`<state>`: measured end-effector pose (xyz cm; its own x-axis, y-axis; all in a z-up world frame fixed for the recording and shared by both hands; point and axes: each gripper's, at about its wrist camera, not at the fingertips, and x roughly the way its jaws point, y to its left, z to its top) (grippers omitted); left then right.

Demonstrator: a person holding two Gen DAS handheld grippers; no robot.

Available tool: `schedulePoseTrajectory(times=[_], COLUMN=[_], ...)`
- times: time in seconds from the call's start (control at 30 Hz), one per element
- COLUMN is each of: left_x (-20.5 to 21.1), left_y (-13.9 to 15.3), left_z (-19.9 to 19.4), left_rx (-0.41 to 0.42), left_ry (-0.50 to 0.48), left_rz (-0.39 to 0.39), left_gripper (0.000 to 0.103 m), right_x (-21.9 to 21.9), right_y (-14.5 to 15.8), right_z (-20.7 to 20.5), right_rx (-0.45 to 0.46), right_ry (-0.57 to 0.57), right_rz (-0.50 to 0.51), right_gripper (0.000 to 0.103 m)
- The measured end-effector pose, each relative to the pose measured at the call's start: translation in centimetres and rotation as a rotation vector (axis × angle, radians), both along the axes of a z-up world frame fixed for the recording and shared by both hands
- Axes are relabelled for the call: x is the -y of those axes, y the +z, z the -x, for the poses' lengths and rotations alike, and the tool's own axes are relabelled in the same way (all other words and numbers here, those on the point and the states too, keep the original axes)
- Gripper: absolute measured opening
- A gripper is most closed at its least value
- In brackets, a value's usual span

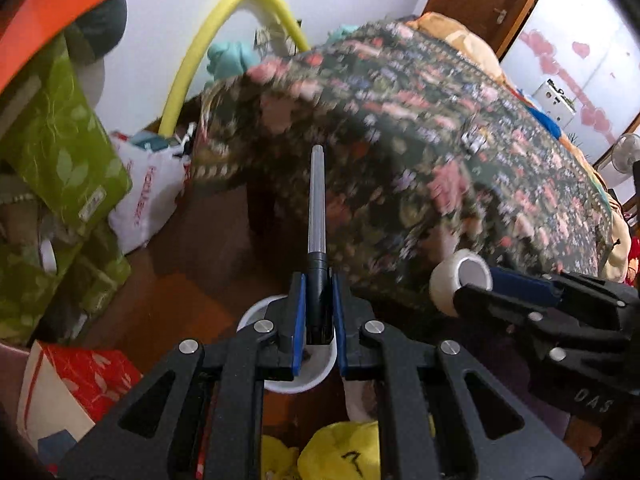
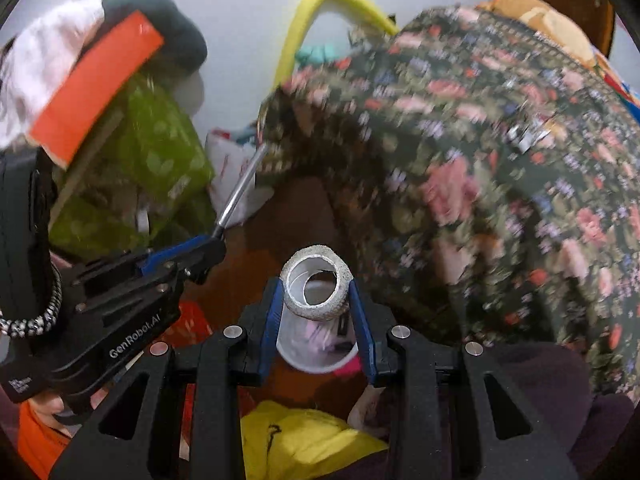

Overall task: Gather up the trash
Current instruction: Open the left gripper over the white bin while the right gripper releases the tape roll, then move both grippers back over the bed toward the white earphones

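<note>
In the left wrist view my left gripper [image 1: 319, 286] is shut on a pen [image 1: 317, 200] with a grey barrel and a black grip, which points away from me. Under it a white cup [image 1: 254, 314] stands on the brown floor. My right gripper [image 2: 316, 294] is shut on a white roll of tape [image 2: 298, 306], held over the same white cup [image 2: 320, 362], which has pink scraps inside. Each gripper shows in the other's view: the right gripper [image 1: 478, 286] with the tape roll [image 1: 444, 284] at the right, the left gripper [image 2: 214, 246] with the pen [image 2: 240, 190] at the left.
A bed under a dark floral cover [image 1: 440, 140] fills the right side. Green bags [image 1: 64, 152], a white plastic bag [image 1: 148, 196] and a red bag [image 1: 92, 376] crowd the left. A yellow foam tube [image 1: 208, 32] arches at the wall. A yellow bag [image 2: 304, 440] lies near me.
</note>
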<state>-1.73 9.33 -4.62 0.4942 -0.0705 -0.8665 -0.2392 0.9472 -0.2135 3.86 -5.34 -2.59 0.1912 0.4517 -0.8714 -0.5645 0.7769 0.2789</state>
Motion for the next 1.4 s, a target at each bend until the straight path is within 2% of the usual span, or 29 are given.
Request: schedulePoseTrajectory(times=[0.3, 0.5, 0.7, 0.83, 1.07, 1.2, 1.27, 1.4], left_x=[-1.3, -1.2, -2.4, -2.1, -0.9, 0.6, 1.3, 3.1], left_y=[-5.1, -6.5, -7.6, -6.8, -4.0, -1.3, -0.1, 2.5], left_z=[0.5, 0.9, 0.8, 0.9, 0.1, -0.9, -1.5, -2.8], left_rx=[-0.141, -0.162, -0.193, -0.174, -0.114, -0.056, -0.025, 0.064], left_ry=[0.009, 0.009, 0.061, 0.054, 0.035, 0.011, 0.0, -0.034], left_rz=[0.067, 0.086, 0.121, 0.095, 0.041, -0.01, -0.02, -0.03], left_gripper=[0.012, 0.012, 0.012, 0.012, 0.012, 0.013, 0.02, 0.022], right_x=[-3.0, -4.0, -3.7, -3.3, -1.9, -0.2, 0.8, 3.1], right_y=[-4.7, -5.3, -5.5, -4.8, -1.6, 1.0, 2.0, 3.6], right_z=[-0.4, -0.6, -0.8, -0.9, -1.7, -2.5, -2.9, -4.5], right_rx=[-0.17, -0.189, -0.215, -0.204, -0.08, 0.007, 0.045, 0.077], right_ry=[0.047, 0.072, 0.077, 0.076, 0.052, 0.018, -0.004, -0.062], right_rz=[0.043, 0.049, 0.044, 0.03, 0.011, -0.02, -0.032, -0.056], right_gripper=[0.032, 0.033, 0.034, 0.035, 0.035, 0.035, 0.035, 0.034])
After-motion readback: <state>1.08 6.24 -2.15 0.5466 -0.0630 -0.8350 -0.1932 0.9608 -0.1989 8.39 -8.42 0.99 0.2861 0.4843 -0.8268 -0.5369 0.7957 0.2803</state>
